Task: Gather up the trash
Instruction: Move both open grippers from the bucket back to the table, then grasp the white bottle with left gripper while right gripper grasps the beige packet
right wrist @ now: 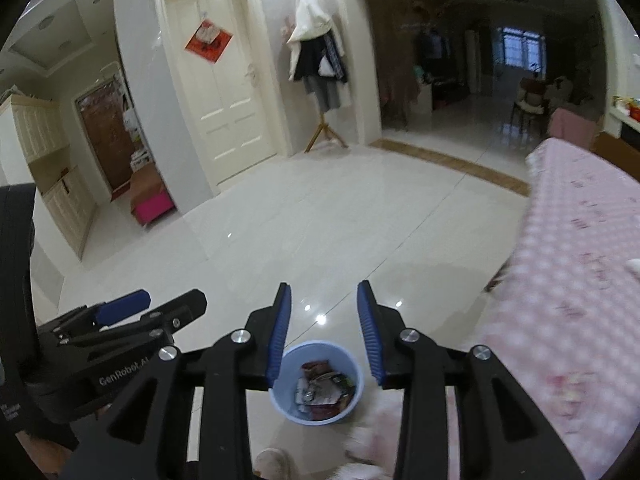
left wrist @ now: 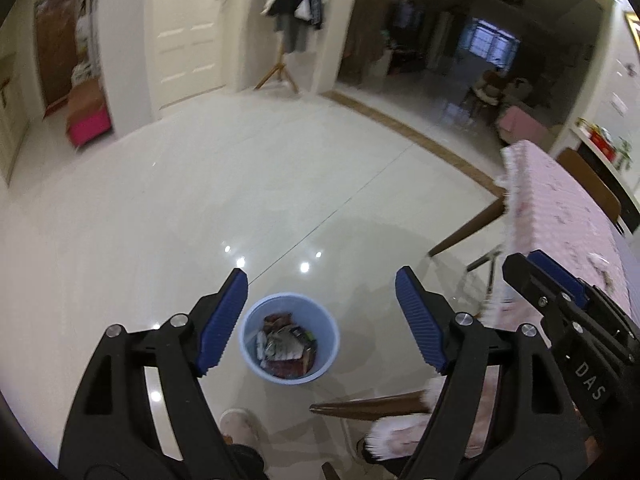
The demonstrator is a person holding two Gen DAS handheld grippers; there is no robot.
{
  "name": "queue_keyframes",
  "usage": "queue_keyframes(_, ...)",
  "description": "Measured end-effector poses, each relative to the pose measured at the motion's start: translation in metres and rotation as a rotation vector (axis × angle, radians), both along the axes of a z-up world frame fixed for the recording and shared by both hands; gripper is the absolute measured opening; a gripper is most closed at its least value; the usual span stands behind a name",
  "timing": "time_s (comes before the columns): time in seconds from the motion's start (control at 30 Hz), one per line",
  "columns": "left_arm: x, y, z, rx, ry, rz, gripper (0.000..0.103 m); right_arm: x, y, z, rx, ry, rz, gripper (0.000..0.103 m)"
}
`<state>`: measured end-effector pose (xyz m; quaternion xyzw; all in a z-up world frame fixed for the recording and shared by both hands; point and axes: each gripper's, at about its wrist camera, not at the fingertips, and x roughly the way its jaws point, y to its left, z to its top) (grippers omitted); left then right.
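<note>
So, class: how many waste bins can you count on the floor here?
1: the blue bin stands on the tiled floor beside the pink-clothed table, holding wrappers. Others may be out of view.

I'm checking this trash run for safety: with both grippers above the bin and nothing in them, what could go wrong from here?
1. The blue bin already holds a heap of wrappers; more trash dropped from this height might bounce out onto the floor.
2. The pink tablecloth hangs close beside the right gripper; its open jaws could snag the fringe.
3. The left gripper and the right one sit close together and might knock.
</note>
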<state>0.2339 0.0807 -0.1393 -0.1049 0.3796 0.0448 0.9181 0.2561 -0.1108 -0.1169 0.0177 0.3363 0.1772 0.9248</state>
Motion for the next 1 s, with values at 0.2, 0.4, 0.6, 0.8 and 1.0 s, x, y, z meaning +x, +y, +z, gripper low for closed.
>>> queue_keyframes(0.2,0.012,-0.099,0.026,0.055,-0.036,-0.166,0.079,-0.012,-0.100,0.028,0.019,-0.044,-0.141,0.041)
queue_keyframes(0.4,0.035,-0.192,0.029,0.060,-0.020,-0.354,0.080,-0.015,-0.214,0.024,0.008,-0.024,-0.335,0.048)
queue_keyframes(0.6,0.064,-0.274,0.025,0.122,0.011,-0.489,0.080,-0.006,-0.312,0.003,-0.077,0.044,-0.514,0.055)
queue_keyframes(0.8,0.088,-0.328,0.022,0.122,0.035,-0.558,0.080,0.018,-0.366,-0.022,-0.081,0.137,-0.581,0.055)
queue_keyframes(1.0,0.105,-0.364,0.017,0.131,0.040,-0.591,0.080,0.046,-0.378,-0.041,-0.069,0.208,-0.565,0.055)
